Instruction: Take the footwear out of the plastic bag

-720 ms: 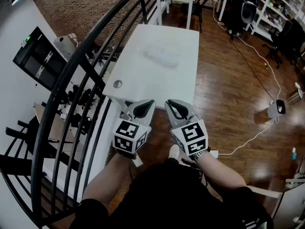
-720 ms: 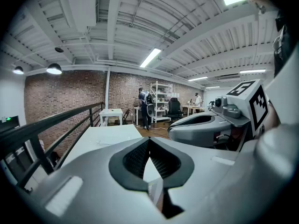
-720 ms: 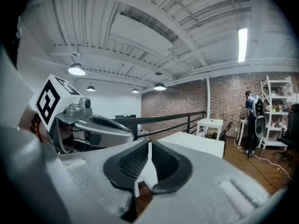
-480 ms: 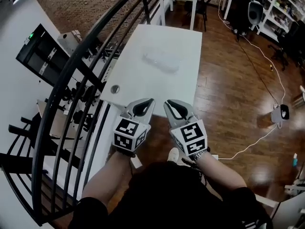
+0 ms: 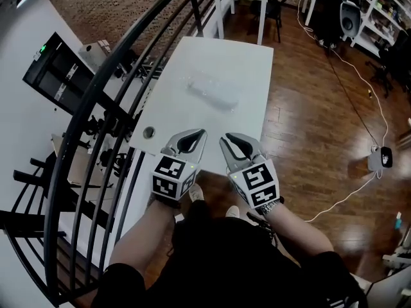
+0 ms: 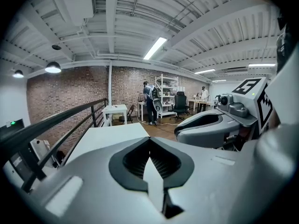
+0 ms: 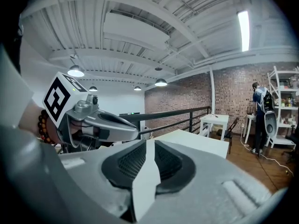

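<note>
l gripper (image 5: 203, 133) & r gripper (image 5: 223, 137): jaws pressed together, empty, side by side near table (image 5: 247, 63) edge; plastic bag (image 5: 212, 90) mid-table, apart from both.

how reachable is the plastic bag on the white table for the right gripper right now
Probably not yet: the right gripper hangs by the near edge of the white table, fingers together, while the plastic bag lies farther up the tabletop. Nothing stands between them, so moving closer should do it.
</note>
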`<state>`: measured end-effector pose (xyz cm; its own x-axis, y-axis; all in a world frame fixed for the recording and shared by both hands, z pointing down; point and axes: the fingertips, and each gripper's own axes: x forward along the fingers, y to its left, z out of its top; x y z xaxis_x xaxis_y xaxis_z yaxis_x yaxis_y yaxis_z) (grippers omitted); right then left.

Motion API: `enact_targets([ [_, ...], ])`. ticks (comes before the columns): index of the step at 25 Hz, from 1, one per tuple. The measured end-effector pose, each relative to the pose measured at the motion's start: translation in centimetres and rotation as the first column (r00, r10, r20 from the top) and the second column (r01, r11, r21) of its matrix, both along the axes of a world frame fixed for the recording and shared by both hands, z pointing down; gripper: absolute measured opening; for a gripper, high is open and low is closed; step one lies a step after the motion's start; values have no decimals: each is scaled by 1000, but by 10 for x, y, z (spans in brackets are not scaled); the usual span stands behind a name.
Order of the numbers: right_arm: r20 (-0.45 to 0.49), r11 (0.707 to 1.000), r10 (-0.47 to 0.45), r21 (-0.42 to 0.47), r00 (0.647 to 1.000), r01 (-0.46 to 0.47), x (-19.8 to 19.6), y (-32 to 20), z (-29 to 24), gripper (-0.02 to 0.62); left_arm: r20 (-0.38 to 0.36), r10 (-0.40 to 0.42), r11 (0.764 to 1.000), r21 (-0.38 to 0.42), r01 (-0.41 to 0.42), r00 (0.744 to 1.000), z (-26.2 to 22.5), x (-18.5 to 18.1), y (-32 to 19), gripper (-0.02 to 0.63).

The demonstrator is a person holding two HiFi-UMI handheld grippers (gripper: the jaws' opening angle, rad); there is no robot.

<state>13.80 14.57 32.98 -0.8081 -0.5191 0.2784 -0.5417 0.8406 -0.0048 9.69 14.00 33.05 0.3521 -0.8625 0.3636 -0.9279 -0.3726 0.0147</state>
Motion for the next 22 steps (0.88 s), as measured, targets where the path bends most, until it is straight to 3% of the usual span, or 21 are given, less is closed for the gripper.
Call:
enact_targets([
  [4, -16, 1000, 4, -6, 1000, -4, 0, -38, -6, 48, -8, 5, 1000, -12, -5, 1000, -4, -5, -42, 15],
  [11, -82, 998, 40, -44, 996, -44, -70, -76, -1, 80, -25, 28, 999, -40, -29, 999, -2, -94, -88, 15],
  [22, -194, 982, 67, -161, 979, -99, -132, -153, 42, 100, -83, 76, 988, -127, -86, 994, 40, -162, -179, 15],
])
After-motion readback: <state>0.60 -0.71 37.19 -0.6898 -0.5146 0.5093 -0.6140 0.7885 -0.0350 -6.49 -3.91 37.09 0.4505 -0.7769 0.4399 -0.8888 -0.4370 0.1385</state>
